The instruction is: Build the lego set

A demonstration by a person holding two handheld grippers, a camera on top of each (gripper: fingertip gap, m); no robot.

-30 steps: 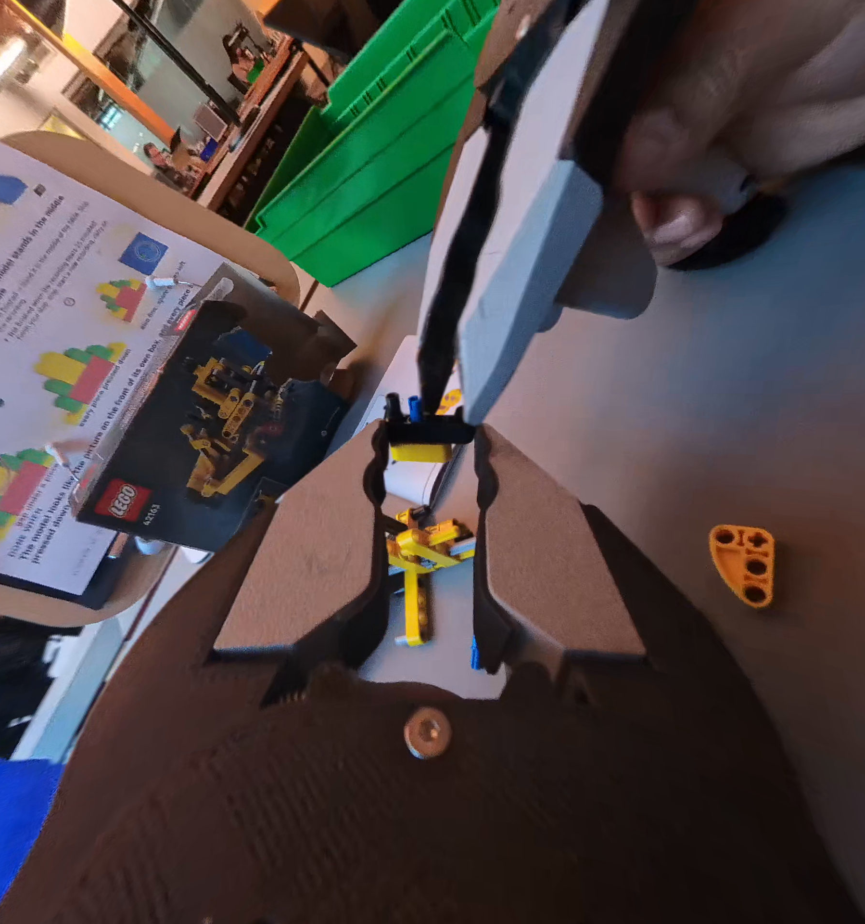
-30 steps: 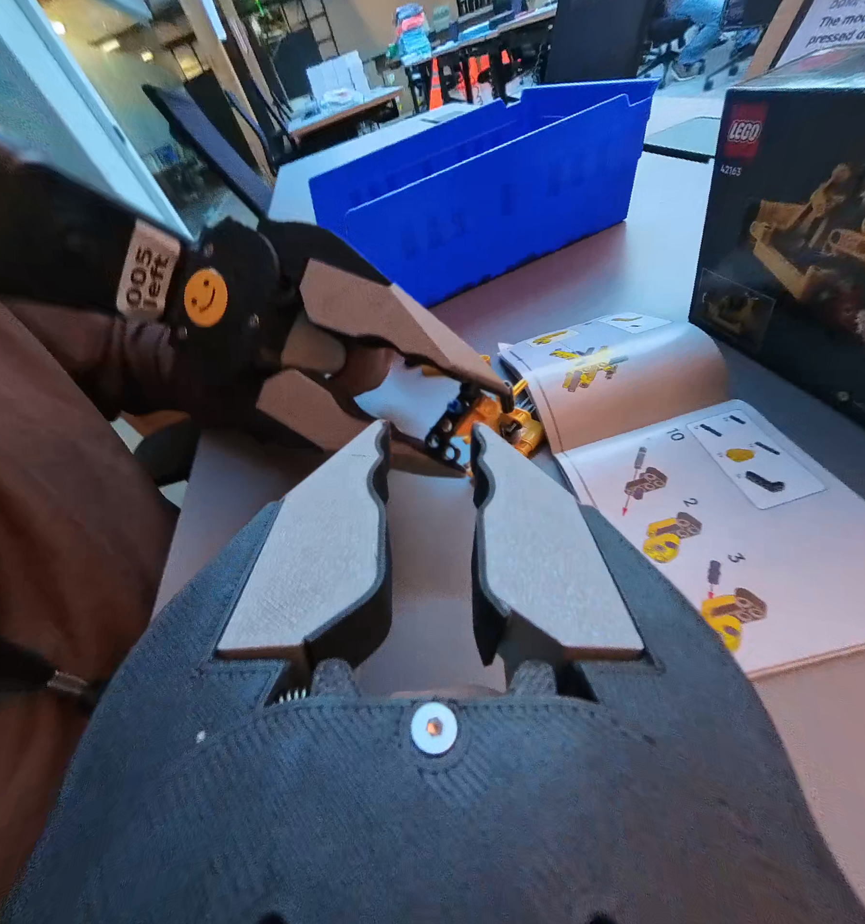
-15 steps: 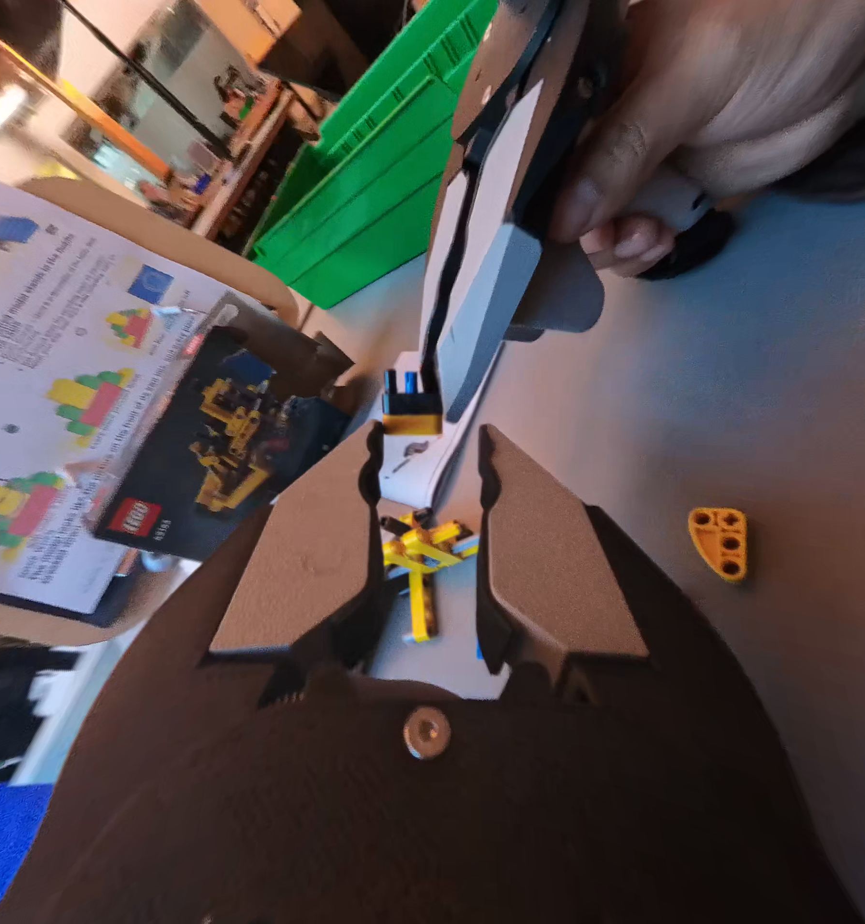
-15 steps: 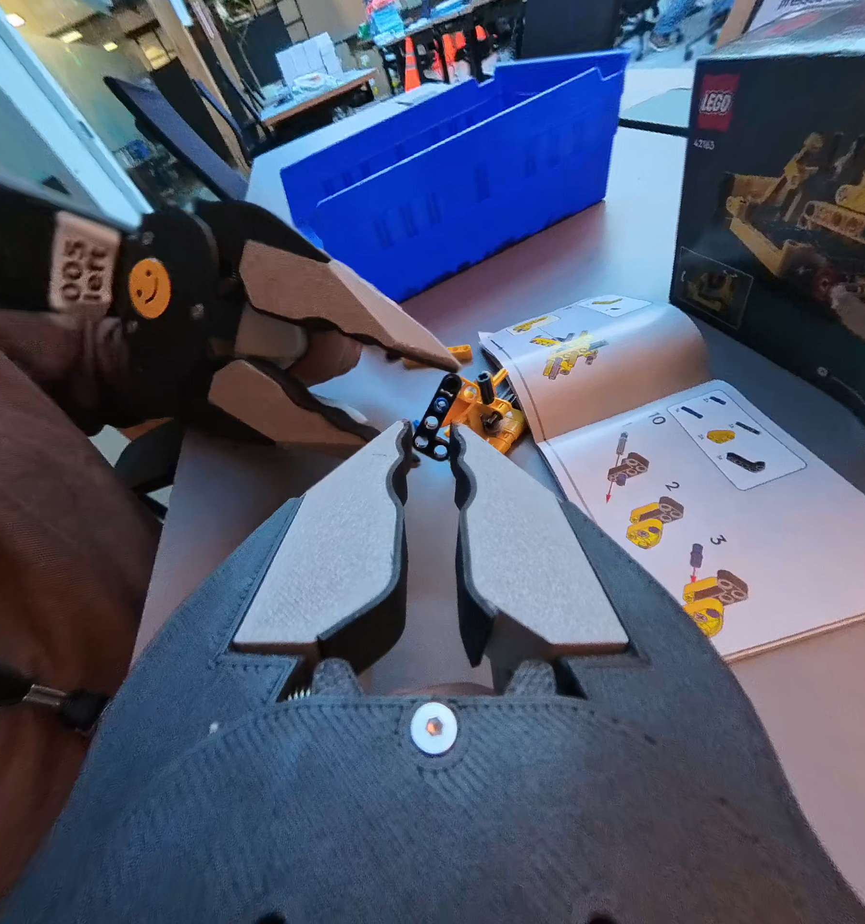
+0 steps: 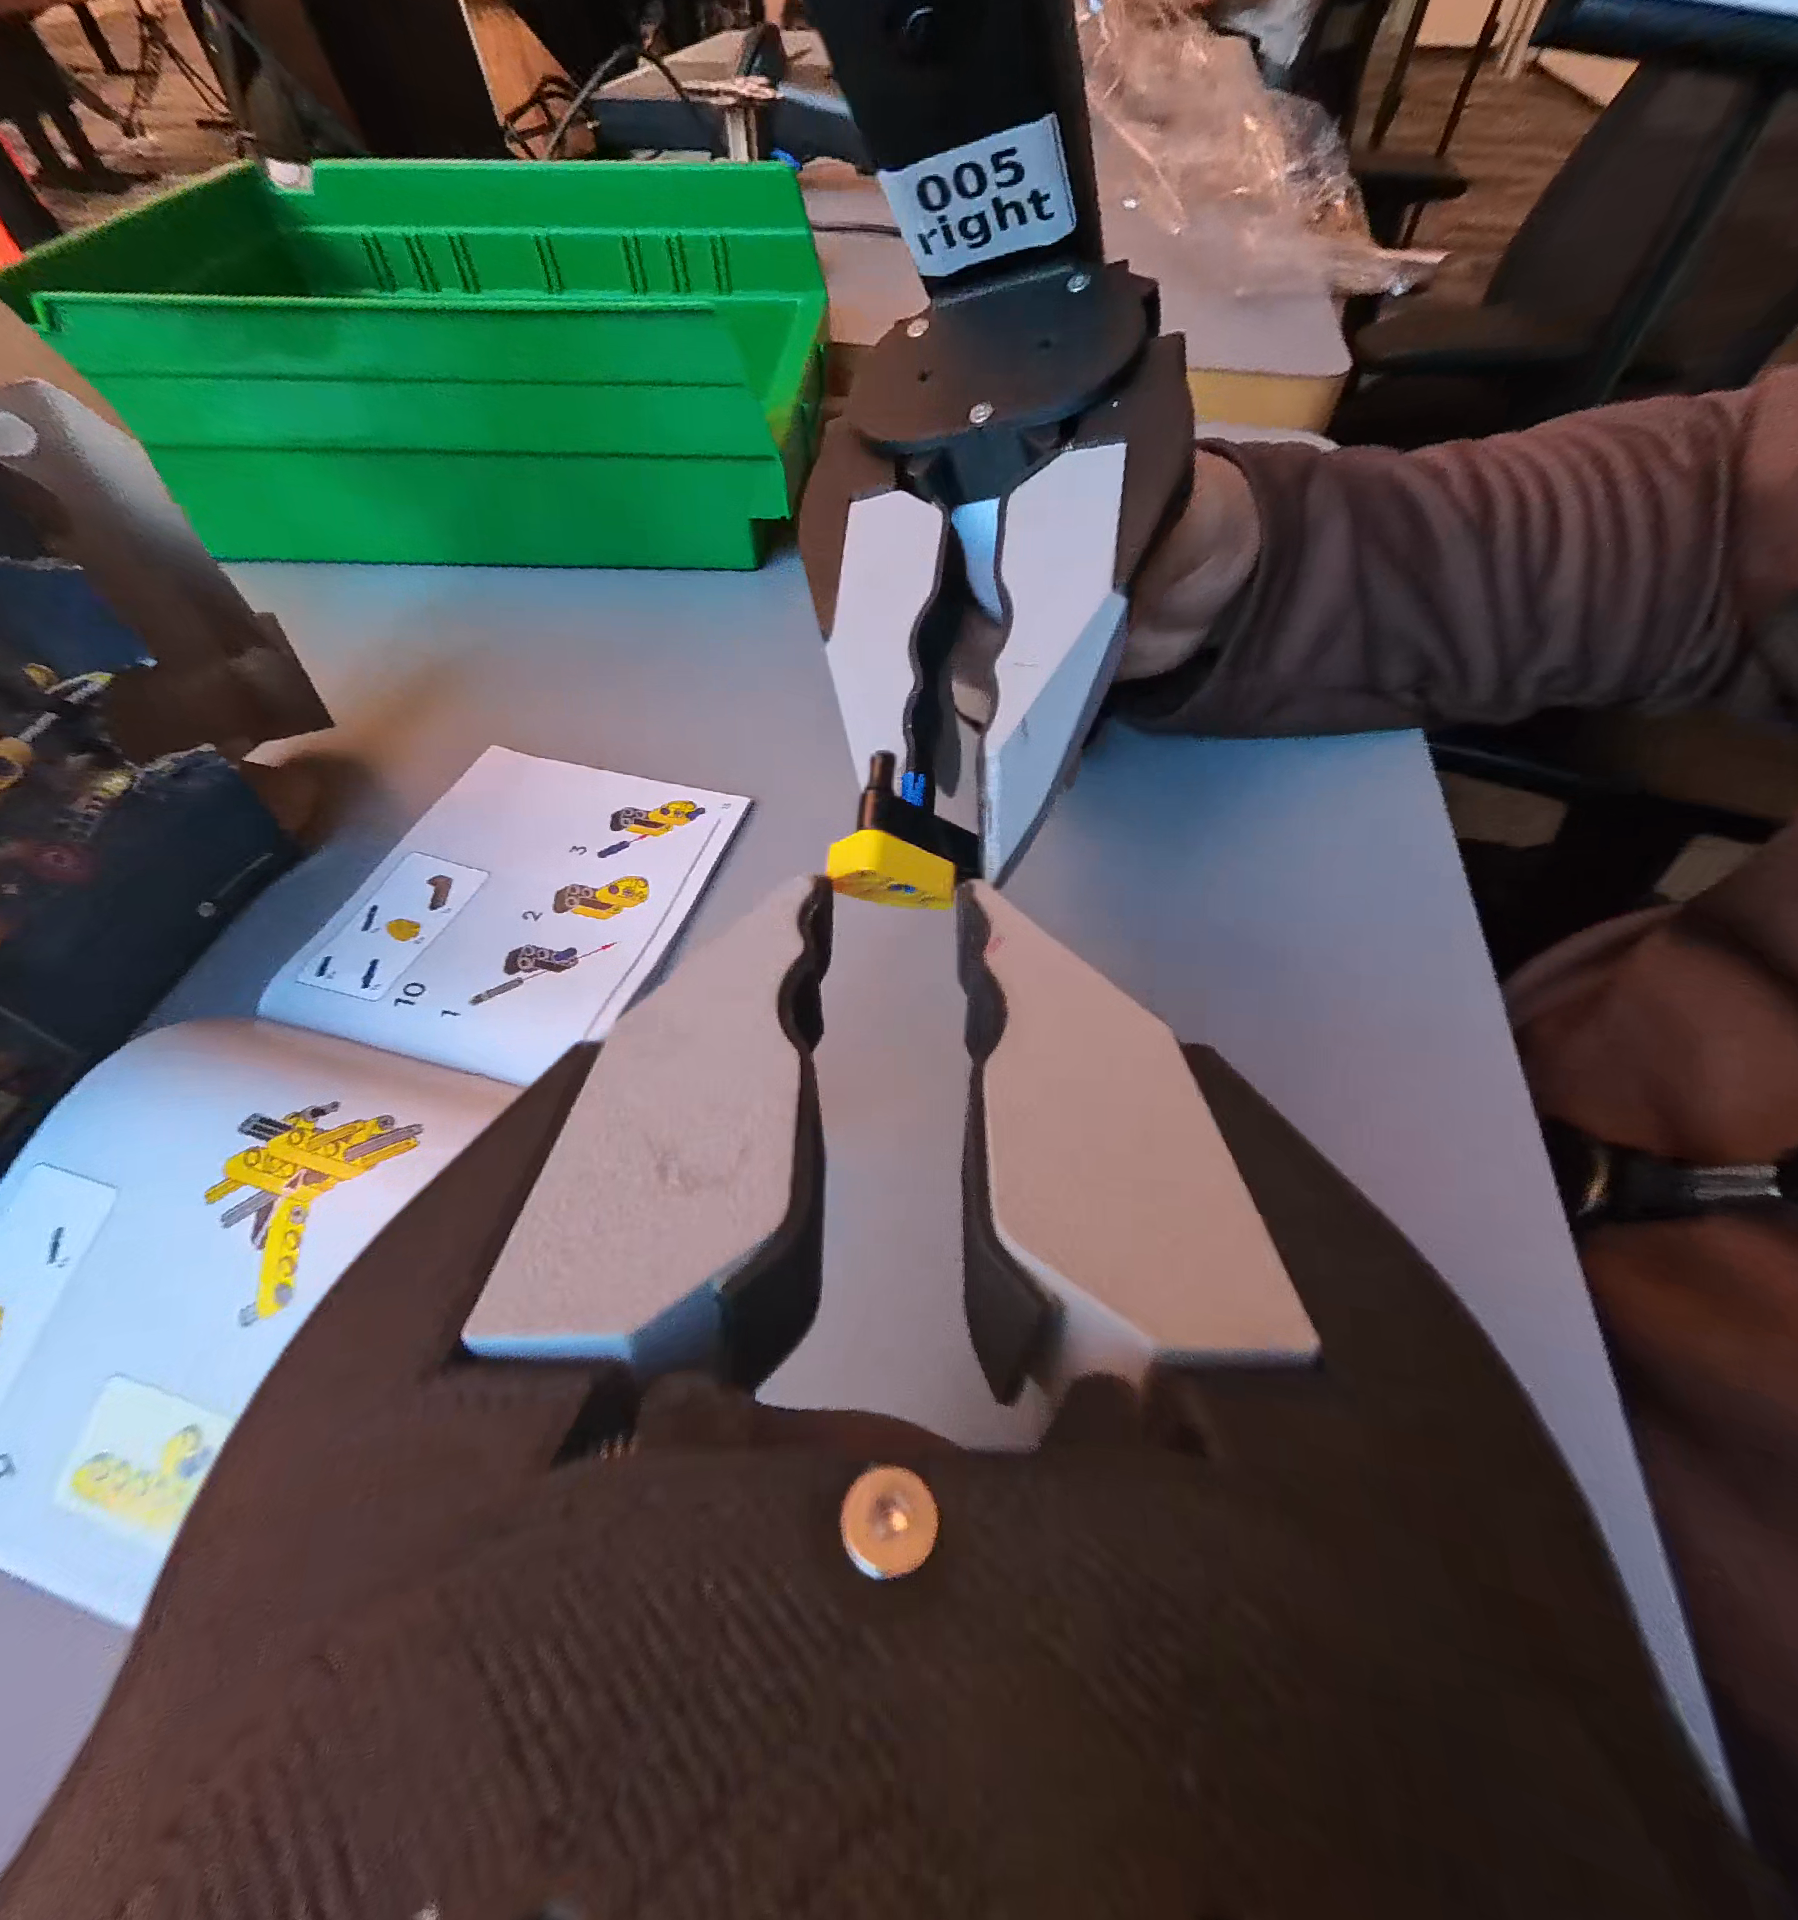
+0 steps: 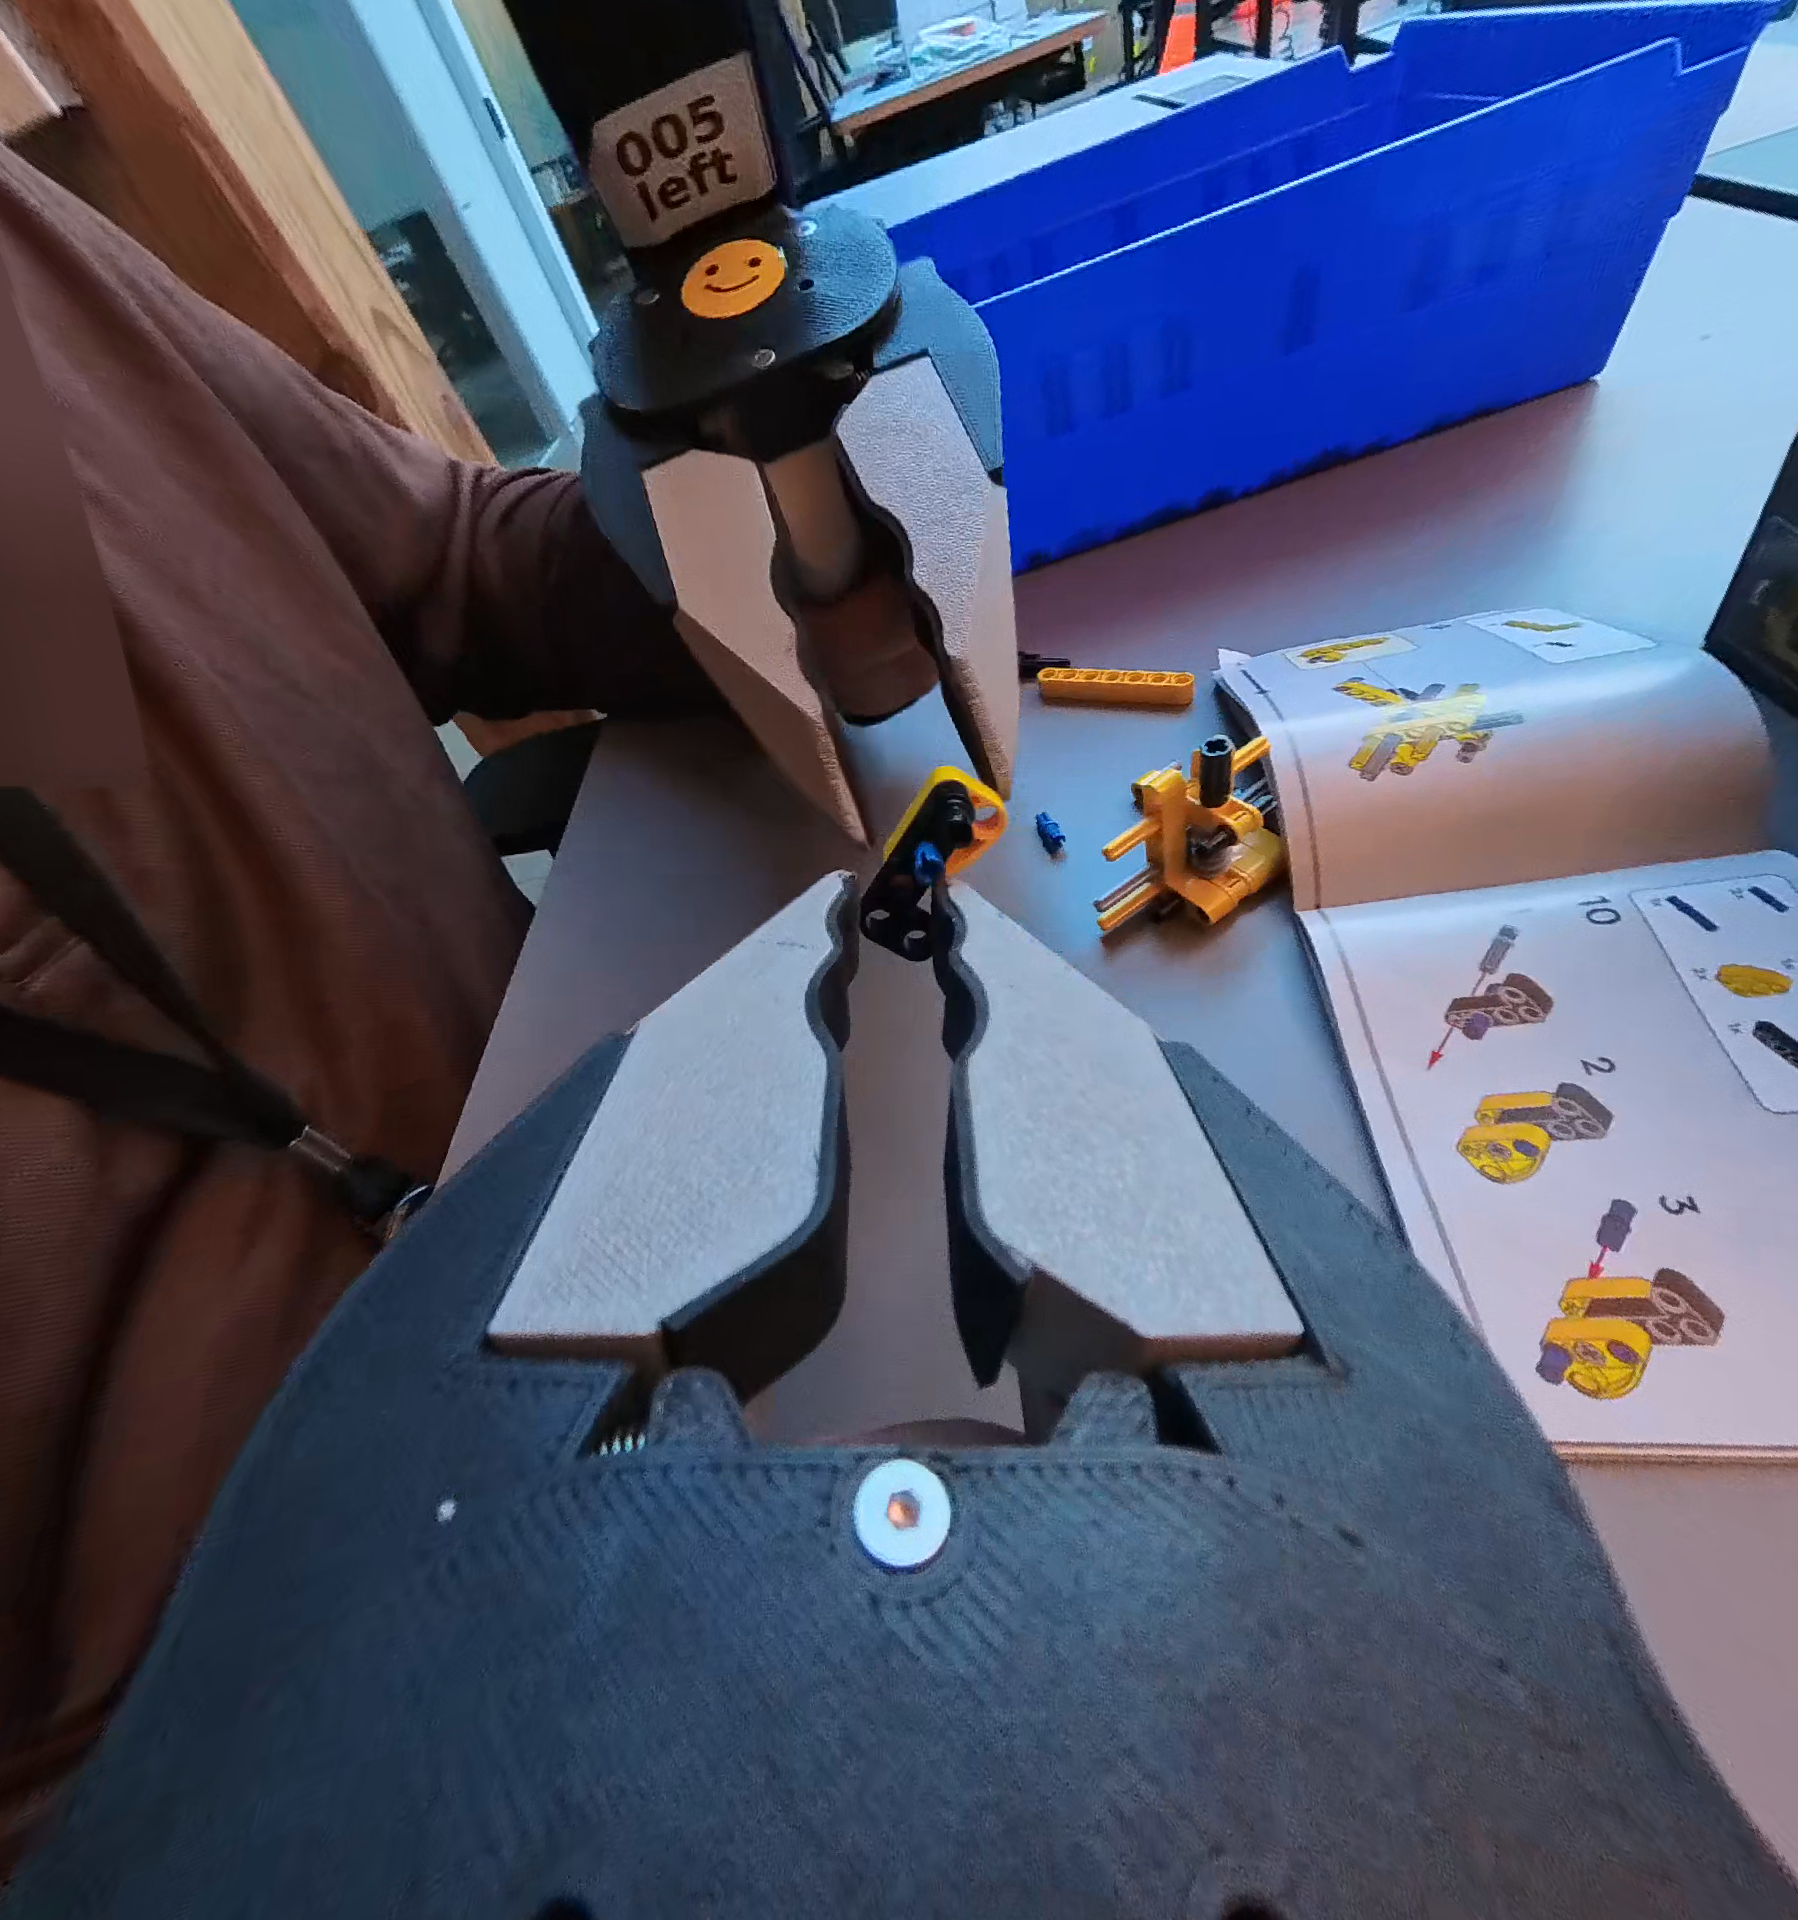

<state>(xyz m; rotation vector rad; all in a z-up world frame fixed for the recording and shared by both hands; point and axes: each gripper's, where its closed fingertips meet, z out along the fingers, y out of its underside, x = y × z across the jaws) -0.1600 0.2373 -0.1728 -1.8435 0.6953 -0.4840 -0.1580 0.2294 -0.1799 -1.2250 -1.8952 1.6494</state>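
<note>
Grey table [image 5: 1238,987] (booklet [image 5: 521,914], green bin [image 5: 438,416])

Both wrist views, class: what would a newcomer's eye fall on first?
Mid-frame, the right claw pinches a small black-and-yellow piece, while the left claw stands open around its yellow end. Behind sit a bright green bin and a blue bin, with an open instruction booklet alongside.

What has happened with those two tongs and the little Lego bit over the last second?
The small black-and-yellow piece changed hands: the left tongs let it go and stand open, while the right tongs closed on its black end and lifted it clear. Both views swung round to face each other. The instruction booklet, yellow assembly and box stayed on the table.
</note>
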